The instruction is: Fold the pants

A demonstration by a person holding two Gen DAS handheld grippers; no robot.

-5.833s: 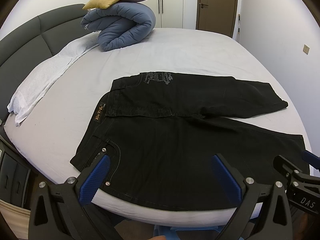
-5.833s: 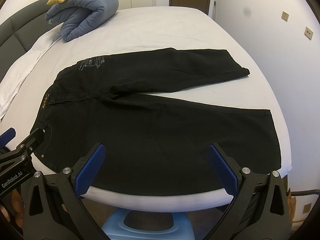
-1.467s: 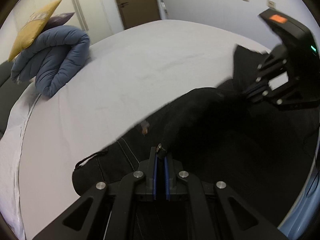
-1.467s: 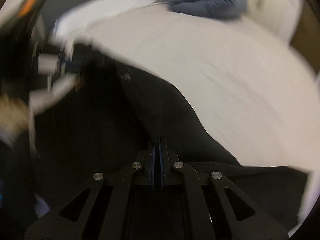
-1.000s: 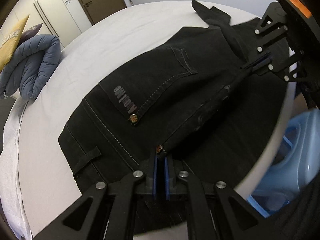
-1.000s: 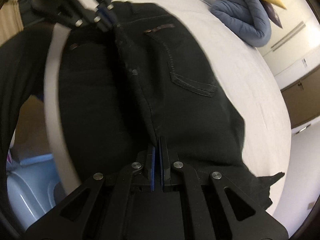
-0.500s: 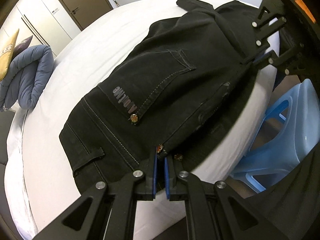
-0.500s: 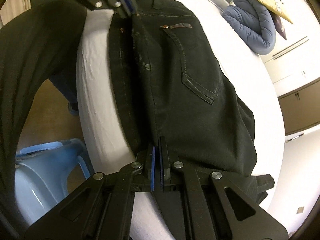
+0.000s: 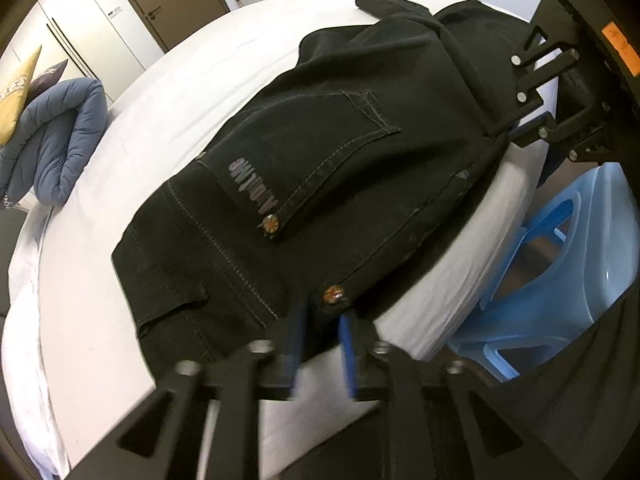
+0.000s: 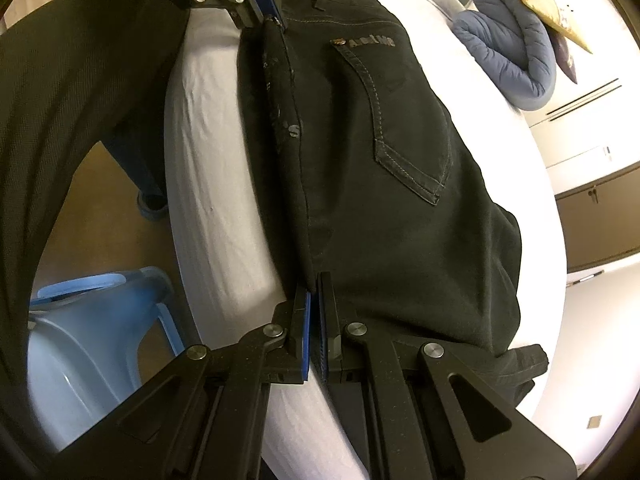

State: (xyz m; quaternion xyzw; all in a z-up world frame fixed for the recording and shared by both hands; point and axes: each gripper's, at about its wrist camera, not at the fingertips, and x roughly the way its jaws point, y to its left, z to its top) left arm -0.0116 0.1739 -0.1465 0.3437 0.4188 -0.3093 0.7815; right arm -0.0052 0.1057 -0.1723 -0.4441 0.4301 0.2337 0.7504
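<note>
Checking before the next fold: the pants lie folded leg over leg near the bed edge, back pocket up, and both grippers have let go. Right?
Not quite. Only the left gripper has opened; the left wrist view shows its fingers apart. In the right wrist view the right gripper is shut on the pants. The rest holds.

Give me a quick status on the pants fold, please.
Left claw open, pants edge between its fingers. Right claw shut on pants. Pants folded lengthwise along bed edge. Blue stool below, clear.
</note>
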